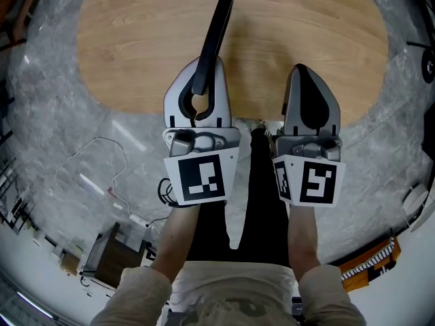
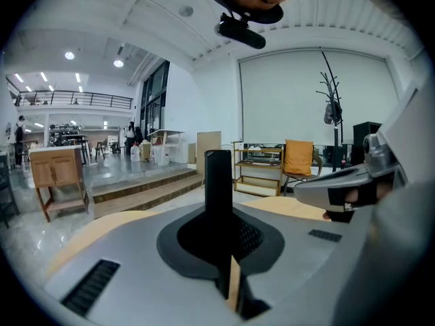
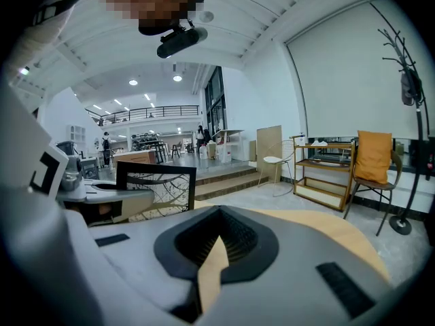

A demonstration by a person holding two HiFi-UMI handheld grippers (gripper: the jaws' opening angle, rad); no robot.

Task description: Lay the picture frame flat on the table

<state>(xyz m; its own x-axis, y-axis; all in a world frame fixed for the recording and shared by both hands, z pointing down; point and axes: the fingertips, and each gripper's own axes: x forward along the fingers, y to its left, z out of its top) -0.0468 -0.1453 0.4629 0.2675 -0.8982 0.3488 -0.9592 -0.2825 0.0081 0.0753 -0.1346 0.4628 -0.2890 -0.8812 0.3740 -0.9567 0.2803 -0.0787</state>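
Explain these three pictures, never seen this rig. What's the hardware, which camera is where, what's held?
There is no robot here: a person holds a hand-held gripper in each hand. The head view looks down from the person's head. The other two cameras ride on the grippers and look along their jaws. The left gripper has its jaws shut on a black picture frame, held upright and seen edge-on. The right gripper view shows the frame's branch-pattern face. The right gripper is shut and empty. Below them is a wooden table, with nothing else seen on it.
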